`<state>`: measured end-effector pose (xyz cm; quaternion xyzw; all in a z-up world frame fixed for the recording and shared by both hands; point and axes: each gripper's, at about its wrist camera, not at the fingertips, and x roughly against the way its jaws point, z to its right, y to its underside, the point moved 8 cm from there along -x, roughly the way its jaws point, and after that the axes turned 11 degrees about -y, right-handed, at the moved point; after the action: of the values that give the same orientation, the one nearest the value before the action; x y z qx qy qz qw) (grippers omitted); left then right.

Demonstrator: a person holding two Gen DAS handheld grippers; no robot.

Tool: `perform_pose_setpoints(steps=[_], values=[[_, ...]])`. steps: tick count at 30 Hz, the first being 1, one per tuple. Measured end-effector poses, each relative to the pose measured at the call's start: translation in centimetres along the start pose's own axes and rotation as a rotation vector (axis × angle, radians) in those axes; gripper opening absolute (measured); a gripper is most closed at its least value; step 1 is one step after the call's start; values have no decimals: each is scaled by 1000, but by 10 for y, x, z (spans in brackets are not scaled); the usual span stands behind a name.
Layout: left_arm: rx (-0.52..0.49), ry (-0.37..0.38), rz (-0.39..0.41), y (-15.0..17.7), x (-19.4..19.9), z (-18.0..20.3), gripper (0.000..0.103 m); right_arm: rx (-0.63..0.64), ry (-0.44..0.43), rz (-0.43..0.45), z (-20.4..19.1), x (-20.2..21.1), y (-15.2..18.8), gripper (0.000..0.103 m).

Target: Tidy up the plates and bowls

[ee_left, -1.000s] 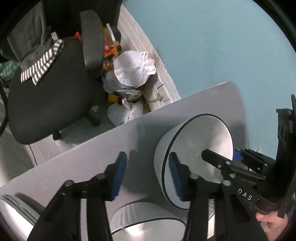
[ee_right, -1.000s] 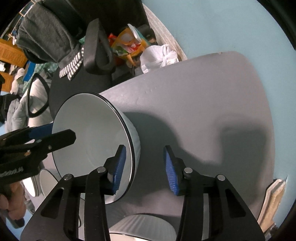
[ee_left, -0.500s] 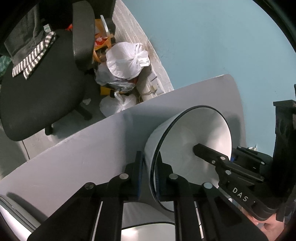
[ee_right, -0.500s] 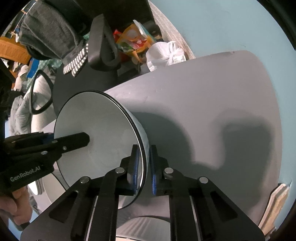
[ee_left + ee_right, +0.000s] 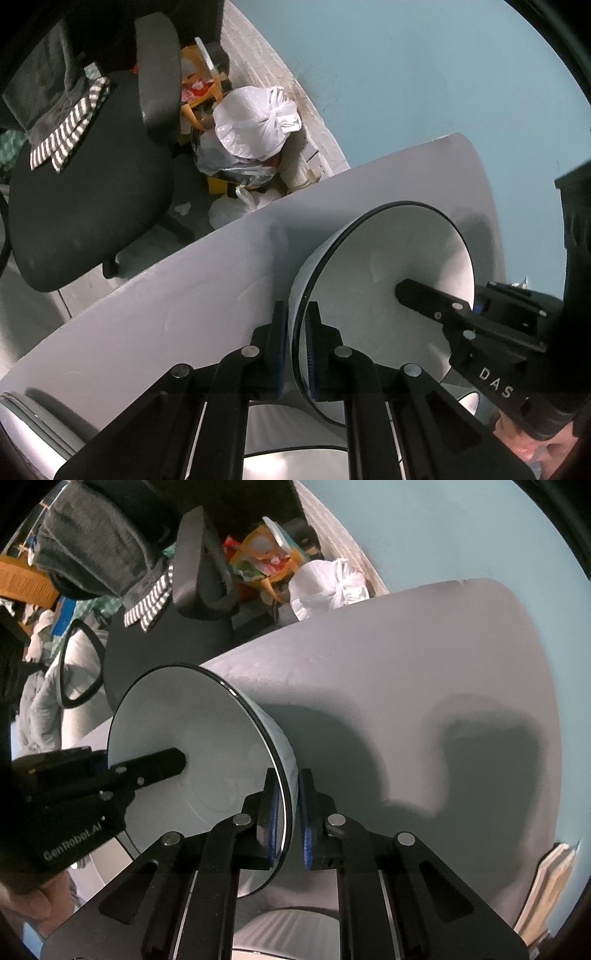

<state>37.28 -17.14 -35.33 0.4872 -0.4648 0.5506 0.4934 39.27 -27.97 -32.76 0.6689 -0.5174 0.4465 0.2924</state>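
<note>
Left wrist cam: my left gripper [image 5: 295, 347] is clamped tight on the rim of the white bowl [image 5: 388, 288], one pad inside and one outside. The bowl sits over the grey table [image 5: 184, 314], and the right gripper reaches in from the far side. There's another bowl [image 5: 291, 461] right below, plus the edge of a plate [image 5: 22, 424] in the corner.

Right wrist cam: the right gripper [image 5: 288, 819] is pinched shut on the opposite rim, same bowl, seemingly tilted off the table.

So I'd say we're early on: bowl grabbed two-handed, nothing stacked yet. My guess is it nests into the lower one.
</note>
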Motion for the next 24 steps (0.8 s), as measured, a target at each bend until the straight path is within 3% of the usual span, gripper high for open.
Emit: perform_pose_setpoints(steps=[16, 24], values=[[-2, -30, 17, -1, 13, -1, 8, -1, 16, -8, -5, 8, -1, 7], [-5, -9, 29, 1, 27, 2, 8, -34, 6, -1, -1, 14, 2, 7]])
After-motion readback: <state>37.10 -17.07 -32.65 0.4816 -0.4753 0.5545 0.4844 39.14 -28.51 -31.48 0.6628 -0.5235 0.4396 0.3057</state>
